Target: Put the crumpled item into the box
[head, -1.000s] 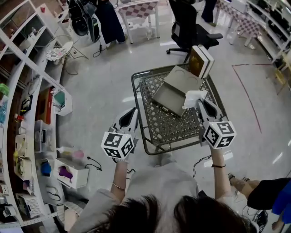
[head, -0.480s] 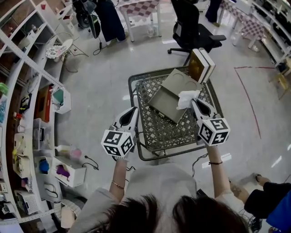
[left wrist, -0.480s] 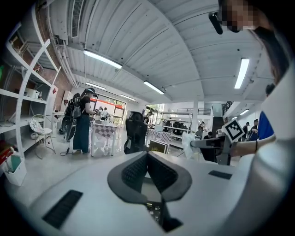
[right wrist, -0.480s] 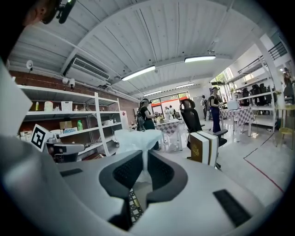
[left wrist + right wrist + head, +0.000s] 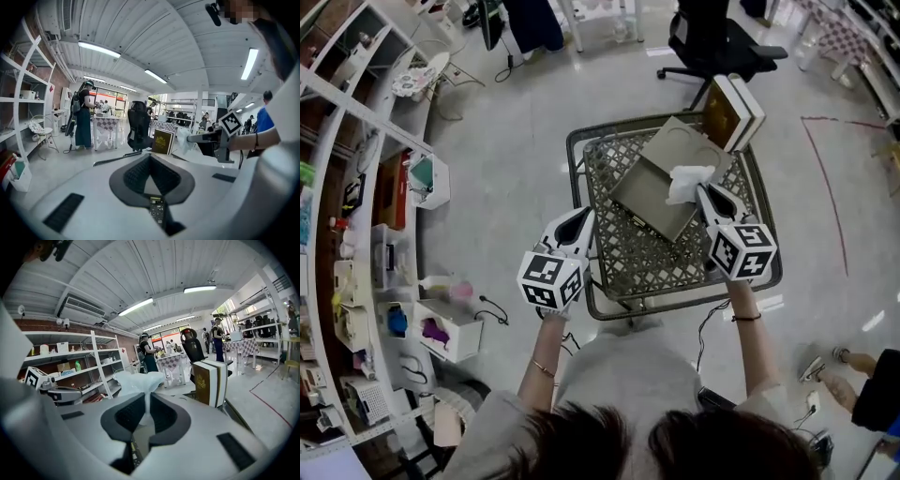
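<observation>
Right gripper (image 5: 703,192) is clenched on the crumpled tissue (image 5: 685,181), poised over the right side of the open box (image 5: 645,189) as if ready to drop it in, while the left gripper (image 5: 585,216), shut and empty, hangs clear at the cart's (image 5: 649,261) left rim.

Clock is read from the table centre, 12 = away from the person.

- Mesh table (image 5: 645,264): the top is bare from 4 through 8, so there's a clear lane in from the near edge.
- Box (image 5: 649,199) lies open at 12. The tray mouth is unobstructed from above except at its 3 o'clock edge, where the right gripper (image 5: 700,190) hangs with the crumpled item (image 5: 687,181).
- Box lid (image 5: 682,147) blocks entry from 1.
- Upright book set (image 5: 734,111) stands at the 2 corner, just beside the lid.
- Left gripper (image 5: 582,218) sits at the 9 rim.
- Office chair (image 5: 717,42) is past 12, apart from the table.
- Shelving (image 5: 358,178) stands beyond 9, with open floor between.
</observation>
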`<state>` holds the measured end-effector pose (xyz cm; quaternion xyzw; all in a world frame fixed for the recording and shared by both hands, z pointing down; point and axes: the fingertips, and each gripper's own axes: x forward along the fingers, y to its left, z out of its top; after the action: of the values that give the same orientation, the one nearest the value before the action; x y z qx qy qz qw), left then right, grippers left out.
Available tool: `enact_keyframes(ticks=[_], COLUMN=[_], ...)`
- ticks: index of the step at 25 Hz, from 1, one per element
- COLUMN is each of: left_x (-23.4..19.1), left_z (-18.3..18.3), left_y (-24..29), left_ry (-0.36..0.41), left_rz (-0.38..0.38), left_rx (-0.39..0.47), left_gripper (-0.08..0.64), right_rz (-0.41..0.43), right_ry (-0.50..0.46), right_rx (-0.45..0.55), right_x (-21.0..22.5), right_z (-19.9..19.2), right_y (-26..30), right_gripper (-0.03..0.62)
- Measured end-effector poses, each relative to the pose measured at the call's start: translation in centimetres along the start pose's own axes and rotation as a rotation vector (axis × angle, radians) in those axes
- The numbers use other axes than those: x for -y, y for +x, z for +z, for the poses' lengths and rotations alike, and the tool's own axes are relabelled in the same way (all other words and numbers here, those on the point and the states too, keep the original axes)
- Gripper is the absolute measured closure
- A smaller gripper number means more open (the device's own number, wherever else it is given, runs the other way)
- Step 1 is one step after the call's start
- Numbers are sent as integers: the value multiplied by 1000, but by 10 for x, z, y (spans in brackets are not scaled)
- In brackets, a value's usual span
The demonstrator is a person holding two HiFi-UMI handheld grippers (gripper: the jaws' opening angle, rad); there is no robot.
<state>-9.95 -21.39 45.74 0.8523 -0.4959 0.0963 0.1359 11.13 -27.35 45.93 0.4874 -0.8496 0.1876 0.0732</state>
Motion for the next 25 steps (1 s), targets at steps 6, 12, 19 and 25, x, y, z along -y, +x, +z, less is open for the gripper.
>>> enact_keyframes(ticks=[6, 12, 19, 25], left_x=[-15, -24, -31, -33], left_z=[-23, -49, -76, -98], left_y=[26, 51, 78, 91], left_ry=[-55, -105, -147, -181], left_rz=[-13, -24, -42, -49], left_rx=[-41, -86, -138, -182], left_gripper=[543, 543, 543, 543], right_rz=[-15, -26, -13, 5], right_ry=[30, 78, 108, 133], right_rx=[-58, -112, -196, -279], right_x=[10, 19, 27, 26], right_z=[-25, -52, -87, -116], right_y=[31, 61, 96, 117], right_gripper=[541, 541, 541, 541])
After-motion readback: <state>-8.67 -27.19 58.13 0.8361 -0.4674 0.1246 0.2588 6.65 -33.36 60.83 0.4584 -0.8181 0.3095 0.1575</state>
